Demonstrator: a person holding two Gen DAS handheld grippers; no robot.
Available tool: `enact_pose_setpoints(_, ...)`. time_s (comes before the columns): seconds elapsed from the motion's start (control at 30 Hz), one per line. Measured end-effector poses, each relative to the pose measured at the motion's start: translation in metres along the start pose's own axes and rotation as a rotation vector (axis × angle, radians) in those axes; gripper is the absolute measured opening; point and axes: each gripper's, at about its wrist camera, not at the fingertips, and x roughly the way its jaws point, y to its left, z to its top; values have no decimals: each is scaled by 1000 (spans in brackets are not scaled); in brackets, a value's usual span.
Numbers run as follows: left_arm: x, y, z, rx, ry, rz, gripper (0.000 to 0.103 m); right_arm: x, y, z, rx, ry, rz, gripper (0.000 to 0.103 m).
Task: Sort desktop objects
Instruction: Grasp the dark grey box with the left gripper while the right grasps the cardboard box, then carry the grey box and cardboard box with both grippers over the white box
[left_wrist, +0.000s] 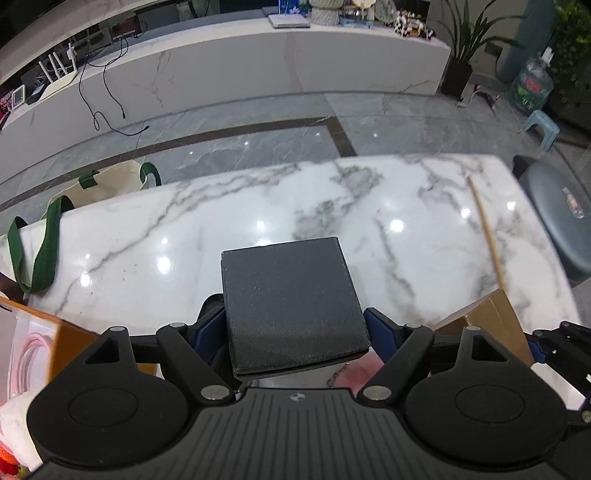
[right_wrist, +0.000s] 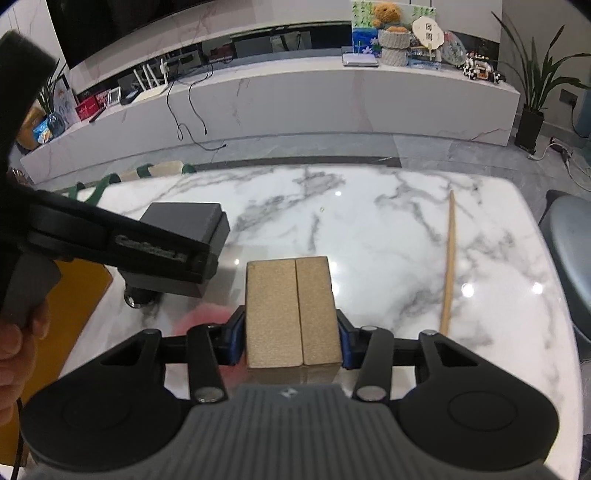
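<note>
A: Marble, white with grey veins, makes up the tabletop (left_wrist: 280, 206). Left gripper (left_wrist: 295, 328): its jaws pinch a dark grey box (left_wrist: 291, 302) by its two sides, blue pads pressed against it. The box sticks out forward past the jaws, above the tabletop.

B: Right gripper (right_wrist: 291, 332) — the same sort of hold. Its jaws clamp a gold-brown box (right_wrist: 291, 314) with a seam down the middle of its top face. That box also sits between the blue pads, projecting ahead of them.

A: Seen from the right wrist, the left gripper and its dark grey box (right_wrist: 184, 225) are off to the left of the right jaws and a little ahead. Whether that box touches the tabletop cannot be told.

B: Wooden stick (right_wrist: 448, 262) lies flat on the tabletop, right of the right jaws and running away from them. From the left wrist the same stick (left_wrist: 487, 230) is far right of the left jaws.

A: Gold-brown box (left_wrist: 487, 325) shows at the right of the left jaws, close by. Canvas bag with green handles (left_wrist: 48, 229) hangs at the tabletop's left edge, well apart from both boxes.
</note>
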Motion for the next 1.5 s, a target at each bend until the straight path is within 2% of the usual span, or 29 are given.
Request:
enact_pose_setpoints(0.3, -46, 8, -1, -15, -62, -42, 93, -36, 3, 11, -34, -63, -1, 49)
enact_pose_setpoints(0.5, -88, 28, -14, -51, -119, -78, 93, -52, 10, 18, -46, -106, 15, 49)
enact_pose_setpoints(0.7, -134, 53, -36, -109, -195, -112, 93, -62, 34, 24, -104, -126, 40, 49)
enact_pose_setpoints(0.9, -164, 70, -46, -110, -255, -113, 93, -67, 60, 26, -168, -130, 56, 49)
enact_pose_setpoints(1.07, -175, 90, -48, -117, -275, -82, 93, -70, 80, 29, -214, -135, 72, 49)
enact_pose_setpoints(1.27, -173, 131, -51, -177, -271, -17, 93, -70, 105, 35, -249, -156, 96, 49)
enact_pose_setpoints(1.5, -159, 169, -59, -212, -245, 31, 93, -61, 156, 37, -320, -162, 155, 49)
